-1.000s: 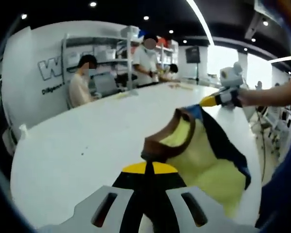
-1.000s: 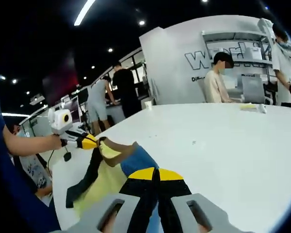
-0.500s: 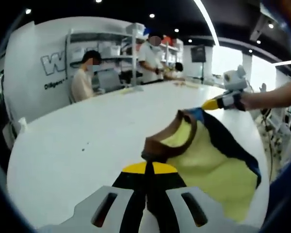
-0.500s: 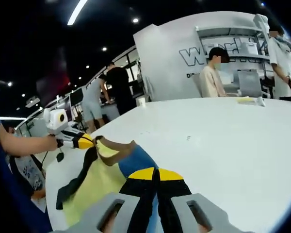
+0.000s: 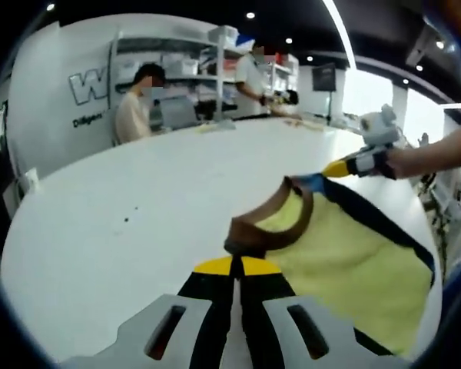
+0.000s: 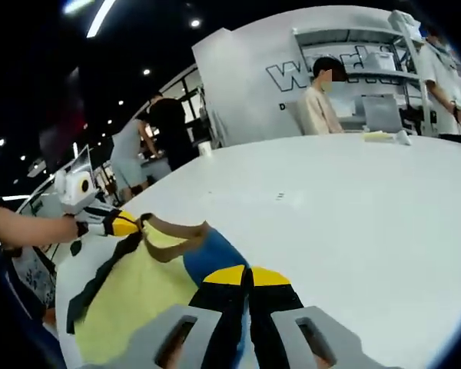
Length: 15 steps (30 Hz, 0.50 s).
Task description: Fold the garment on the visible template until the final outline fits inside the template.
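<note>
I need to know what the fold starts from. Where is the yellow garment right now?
The yellow garment is stretched over the white table between the left hand-held gripper and the right hand-held gripper, each shut on its brown collar edge.

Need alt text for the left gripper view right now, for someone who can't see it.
The left gripper, jaws closed, pinches the brown collar of a yellow garment with dark trim, held over a white table. The right gripper grips the garment's far corner, stretching it between them. People sit and stand at the table's far end.
</note>
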{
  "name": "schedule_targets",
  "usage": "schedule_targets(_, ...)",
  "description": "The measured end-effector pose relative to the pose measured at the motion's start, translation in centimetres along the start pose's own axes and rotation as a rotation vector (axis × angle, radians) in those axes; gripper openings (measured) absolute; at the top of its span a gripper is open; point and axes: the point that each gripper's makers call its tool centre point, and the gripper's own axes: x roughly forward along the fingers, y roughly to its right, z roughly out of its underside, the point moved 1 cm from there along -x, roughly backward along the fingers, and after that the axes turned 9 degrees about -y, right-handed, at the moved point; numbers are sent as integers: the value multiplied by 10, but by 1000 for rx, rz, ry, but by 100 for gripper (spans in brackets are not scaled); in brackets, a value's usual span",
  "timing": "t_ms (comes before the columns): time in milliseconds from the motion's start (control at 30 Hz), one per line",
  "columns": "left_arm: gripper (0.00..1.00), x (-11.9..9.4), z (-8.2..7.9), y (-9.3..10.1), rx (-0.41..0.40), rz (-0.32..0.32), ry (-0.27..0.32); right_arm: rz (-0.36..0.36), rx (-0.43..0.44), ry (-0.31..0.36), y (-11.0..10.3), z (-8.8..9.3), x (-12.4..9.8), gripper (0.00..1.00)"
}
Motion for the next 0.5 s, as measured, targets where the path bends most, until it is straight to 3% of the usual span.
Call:
schedule_targets(233,1,26,-2,-15,4,5,-27,43,19,-10,14,5,11,0)
schedule_targets(500,1,47,-7,-18,22,4,-48,88,30,-21,29,5,21,0)
